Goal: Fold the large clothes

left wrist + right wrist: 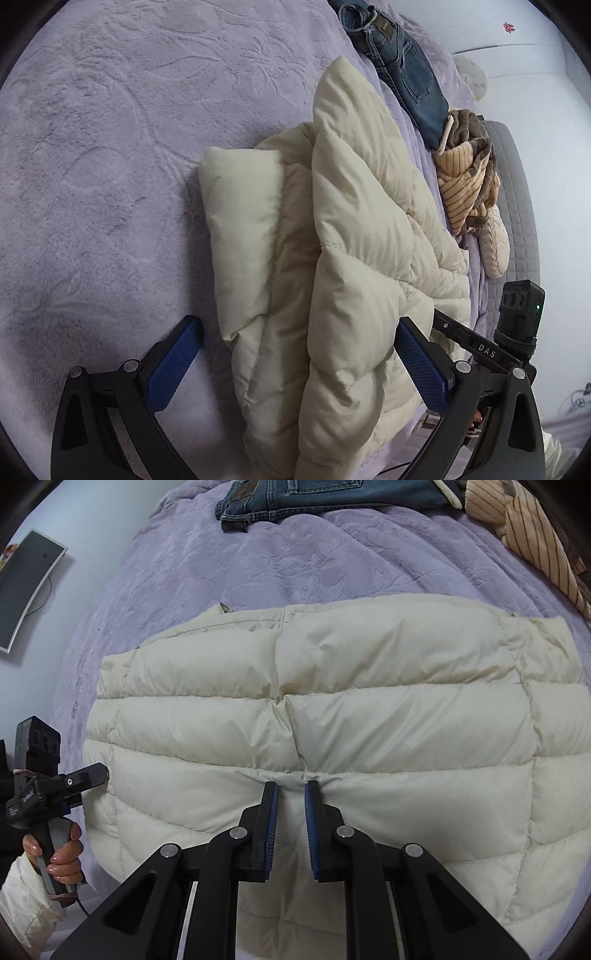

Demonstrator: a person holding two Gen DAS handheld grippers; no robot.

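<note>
Fabric of the puffer jacket (332,709) sits pinched in the right tool (291,794); left tool (295,362) gapes, hem cropped.

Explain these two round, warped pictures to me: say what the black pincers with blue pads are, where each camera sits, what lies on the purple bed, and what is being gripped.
No robot here: a person holds a hand-held two-finger gripper in each hand, and a wide-angle camera on each one looks along its fingers, which bends the pictures.

The left wrist view shows the left gripper, its blue pads spread wide on either side of a fold of the cream quilted puffer jacket, gripping nothing. The right wrist view shows the right gripper, its pads pinching a small pleat of the same jacket. At that picture's left edge you see the person's hand around the other gripper's handle.

The jacket lies on a lilac plush bedspread. Further back lie dark blue denim jeans and a crumpled tan striped garment with brown lining.
</note>
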